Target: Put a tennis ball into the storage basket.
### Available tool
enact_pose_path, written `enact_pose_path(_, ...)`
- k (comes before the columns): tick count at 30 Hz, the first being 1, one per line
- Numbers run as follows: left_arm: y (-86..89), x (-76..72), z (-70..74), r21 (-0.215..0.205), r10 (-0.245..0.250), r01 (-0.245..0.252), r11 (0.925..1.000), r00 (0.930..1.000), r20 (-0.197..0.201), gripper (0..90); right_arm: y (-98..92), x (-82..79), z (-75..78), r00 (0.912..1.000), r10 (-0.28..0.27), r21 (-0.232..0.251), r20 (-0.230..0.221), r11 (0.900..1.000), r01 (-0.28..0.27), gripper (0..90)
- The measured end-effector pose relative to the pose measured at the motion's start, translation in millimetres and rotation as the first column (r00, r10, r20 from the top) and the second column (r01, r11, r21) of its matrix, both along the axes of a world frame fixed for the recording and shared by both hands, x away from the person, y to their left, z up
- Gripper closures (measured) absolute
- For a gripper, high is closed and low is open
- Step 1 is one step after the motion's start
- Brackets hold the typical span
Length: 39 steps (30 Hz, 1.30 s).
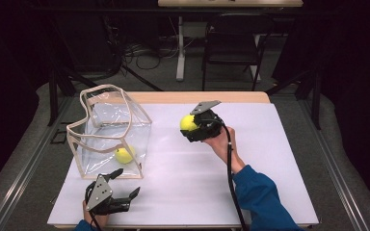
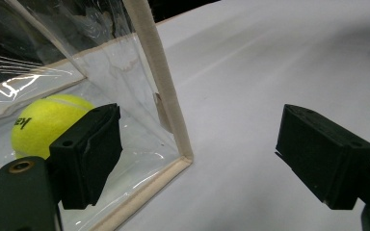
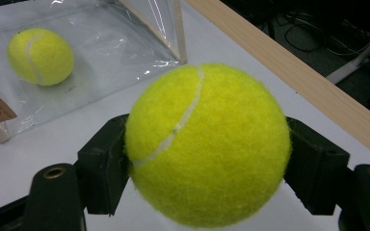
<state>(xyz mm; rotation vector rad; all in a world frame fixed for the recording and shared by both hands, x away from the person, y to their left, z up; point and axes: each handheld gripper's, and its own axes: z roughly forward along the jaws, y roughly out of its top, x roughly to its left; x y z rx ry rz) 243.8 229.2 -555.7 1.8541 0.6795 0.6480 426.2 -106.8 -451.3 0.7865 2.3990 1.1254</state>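
Observation:
A yellow tennis ball (image 3: pixel 207 144) is clamped between the jaws of my right gripper (image 1: pixel 189 126), which hovers over the middle of the white table mat (image 1: pixel 183 178), right of the bag. The same ball (image 1: pixel 189 123) shows at the gripper's tip in the high view. A clear plastic bag with beige trim (image 1: pixel 111 132) stands open at the table's left, and a second tennis ball (image 1: pixel 124 154) (image 2: pixel 43 122) (image 3: pixel 39 56) lies inside it at the bottom. My left gripper (image 1: pixel 125 183) (image 2: pixel 212 159) rests near the front edge just before the bag's near corner, jaws wide apart with nothing between them.
The wooden table edge (image 3: pixel 289 67) runs along the far side of the mat. A dark chair (image 1: pixel 233 41) and a white table leg (image 1: pixel 180 48) stand on the floor beyond. Bare mat stretches to the right of my right hand.

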Motion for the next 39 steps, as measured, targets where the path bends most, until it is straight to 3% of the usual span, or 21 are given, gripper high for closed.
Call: enact_pose_path(39, 0.5, 0.6, -0.3, -0.005, -0.001, 0.001, 1.0, 1.0, -0.002, 15.8, 2.7, -1.1, 35.6, 0.9984, 0.016, 0.011, 0.055, 1.0, -0.017, 25.3)
